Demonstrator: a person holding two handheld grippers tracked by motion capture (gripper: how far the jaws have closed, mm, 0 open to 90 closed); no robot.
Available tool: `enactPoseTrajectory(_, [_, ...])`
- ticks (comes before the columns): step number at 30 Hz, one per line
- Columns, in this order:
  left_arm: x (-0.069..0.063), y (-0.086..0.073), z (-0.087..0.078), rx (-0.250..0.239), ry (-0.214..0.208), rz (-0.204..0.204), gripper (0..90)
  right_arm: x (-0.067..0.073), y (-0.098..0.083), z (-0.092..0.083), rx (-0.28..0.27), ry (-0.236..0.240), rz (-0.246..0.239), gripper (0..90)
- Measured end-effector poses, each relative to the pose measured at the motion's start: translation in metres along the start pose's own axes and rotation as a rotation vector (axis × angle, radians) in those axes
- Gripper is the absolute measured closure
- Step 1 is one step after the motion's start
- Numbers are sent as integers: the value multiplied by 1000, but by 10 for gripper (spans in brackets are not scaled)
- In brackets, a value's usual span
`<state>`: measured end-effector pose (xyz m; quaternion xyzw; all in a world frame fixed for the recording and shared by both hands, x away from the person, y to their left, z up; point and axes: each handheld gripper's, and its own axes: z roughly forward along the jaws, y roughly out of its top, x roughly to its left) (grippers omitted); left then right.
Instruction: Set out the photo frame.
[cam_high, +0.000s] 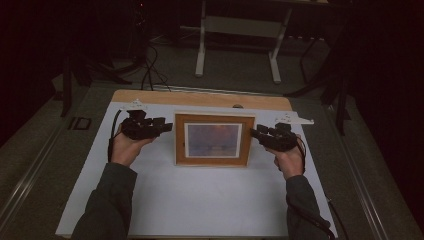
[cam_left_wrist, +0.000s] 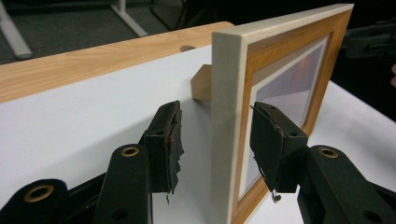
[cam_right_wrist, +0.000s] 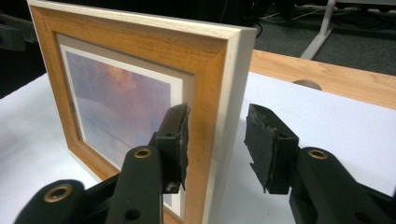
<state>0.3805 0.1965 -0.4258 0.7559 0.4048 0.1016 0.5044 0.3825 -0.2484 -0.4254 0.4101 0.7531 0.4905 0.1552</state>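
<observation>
Picture frame (cam_high: 213, 139) stood upright near the middle of the white sheet (cam_high: 200, 200), propped on a rear stand (cam_left_wrist: 201, 83); wooden border, pale outer edge, a dusky print behind glass; its left edge sat between the fingers (cam_left_wrist: 164, 142) of the left gripper (cam_high: 165, 124), its right edge between the fingers (cam_right_wrist: 176, 140) of the right gripper (cam_high: 256, 133); on each side one pad lay in front of the face, the other behind the back; both pairs stood apart with clear gaps to the wood, nothing clamped, frame resting on its own weight

Risks, as judged: a pad closing unevenly would push the edge before the other pad met it, and the frame could pivot or tip backward over the stand; the front pads sat just beside the glass, so a closure further in might press the glazing rather than the border; if one side gripped before the other, a lift would twist the frame; worn, ragged padding on the fingers might slip on smooth wood

Surface: white sheet over a light wooden table (cam_high: 200, 97), bare wood strip beyond the fingers; room dim, dark floor, white table legs (cam_high: 201, 55) and cables (cam_high: 150, 70) behind
</observation>
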Motion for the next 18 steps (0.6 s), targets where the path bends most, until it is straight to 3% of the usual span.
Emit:
enactPoseTrajectory(8, [0,-8,-12,0,27,12,541,-8,-8,-6,20,-20,10,622])
enactPoseTrajectory(18, [-3,-29,-21,30,147,24,540,-21,-24,-11,55,-53,28,630])
